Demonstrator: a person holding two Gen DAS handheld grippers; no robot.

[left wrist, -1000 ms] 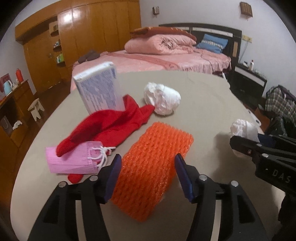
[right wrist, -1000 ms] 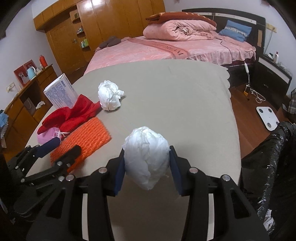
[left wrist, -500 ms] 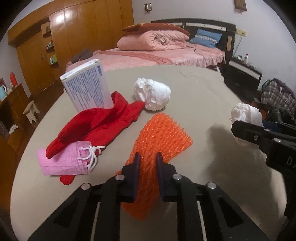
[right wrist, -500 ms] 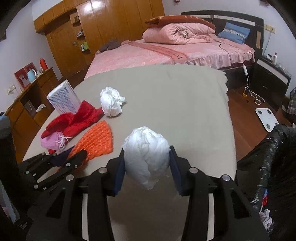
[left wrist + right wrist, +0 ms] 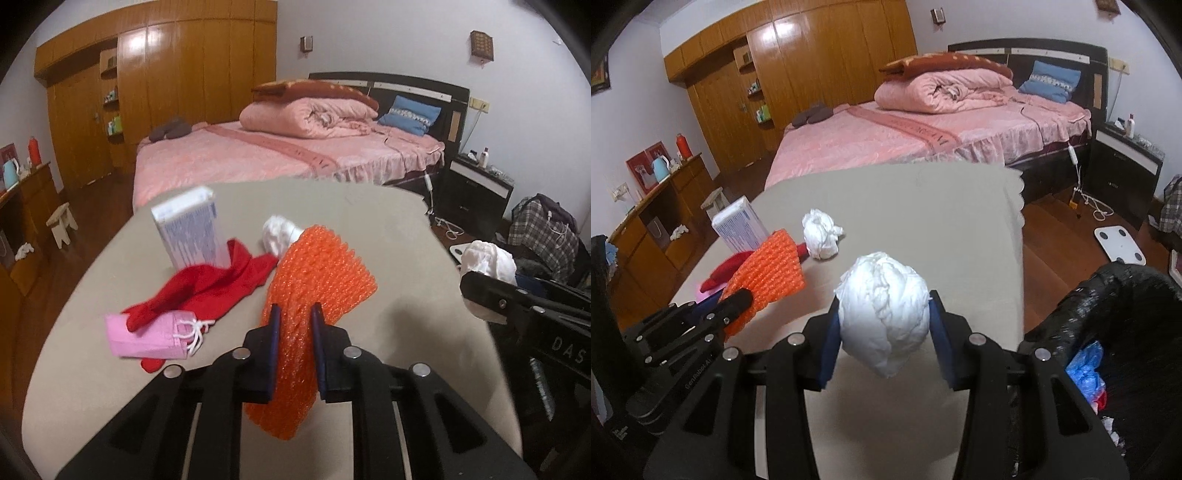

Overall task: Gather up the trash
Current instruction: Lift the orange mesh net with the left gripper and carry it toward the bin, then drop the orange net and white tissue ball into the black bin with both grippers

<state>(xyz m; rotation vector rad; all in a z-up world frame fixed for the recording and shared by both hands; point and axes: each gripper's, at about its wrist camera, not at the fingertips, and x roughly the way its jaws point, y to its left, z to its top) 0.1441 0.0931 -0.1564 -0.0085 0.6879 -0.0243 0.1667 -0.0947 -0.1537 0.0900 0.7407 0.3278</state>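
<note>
My left gripper (image 5: 294, 314) is shut on an orange foam net (image 5: 317, 273), which hangs lifted above the beige table (image 5: 406, 229). The same net (image 5: 768, 273) shows at the left of the right wrist view, pinched by the left gripper (image 5: 737, 299). My right gripper (image 5: 884, 314) is shut on a white crumpled paper ball (image 5: 882, 314), held above the table (image 5: 942, 221). That ball (image 5: 487, 262) also appears at the right of the left wrist view. A second white paper wad (image 5: 820, 239) lies on the table, partly hidden behind the net in the left wrist view (image 5: 277, 232).
A red cloth (image 5: 207, 291), a pink mask packet (image 5: 147, 336) and an upright white box (image 5: 188, 232) sit at the table's left. A black trash bag (image 5: 1108, 332) gapes at the right, off the table edge. A pink bed (image 5: 923, 136) lies beyond.
The left jaws closed on the orange net and lifted it off the table, so it now stands crumpled. The right gripper rose with the paper ball still held.
</note>
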